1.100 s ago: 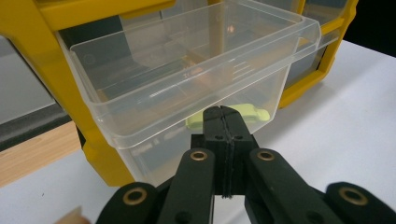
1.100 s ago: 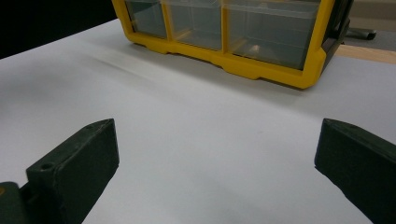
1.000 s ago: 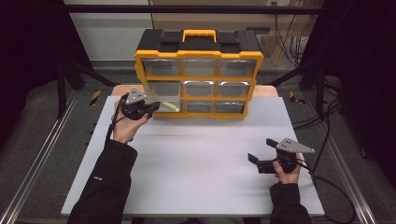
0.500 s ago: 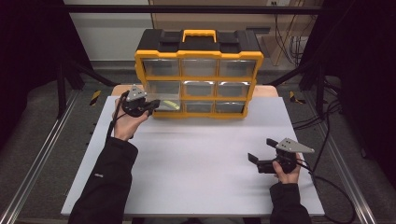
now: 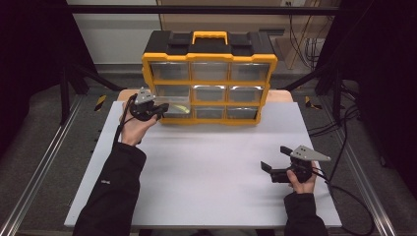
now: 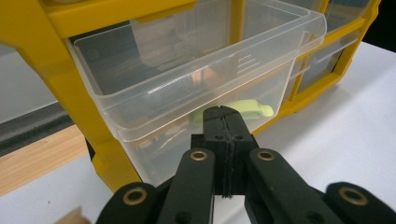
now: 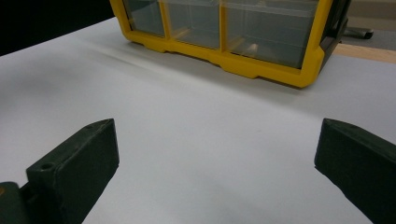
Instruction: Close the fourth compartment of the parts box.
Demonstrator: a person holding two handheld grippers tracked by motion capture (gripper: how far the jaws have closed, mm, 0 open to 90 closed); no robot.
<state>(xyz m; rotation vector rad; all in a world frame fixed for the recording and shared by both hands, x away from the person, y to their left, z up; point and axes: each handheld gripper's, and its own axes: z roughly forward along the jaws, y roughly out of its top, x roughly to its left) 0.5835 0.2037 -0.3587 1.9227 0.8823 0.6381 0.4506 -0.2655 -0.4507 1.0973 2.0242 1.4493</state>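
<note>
The left gripper (image 6: 223,122), jaws clenched with nothing seen between them, sits against the front of the clear drawer (image 5: 173,104) pulled out of the yellow organizer's (image 5: 209,61) lower-left slot; the drawer's long axis runs from the cabinet towards that hand. The right gripper (image 5: 272,171) rests released, well apart, near right. The left gripper view shows a pale green object (image 6: 236,112) inside, possibly plastic.

White table top (image 5: 206,167) — black frame bar (image 5: 196,9), perhaps cables (image 5: 302,34) behind.

Black sleeves (image 5: 115,191), black grippers, brass rivets
</note>
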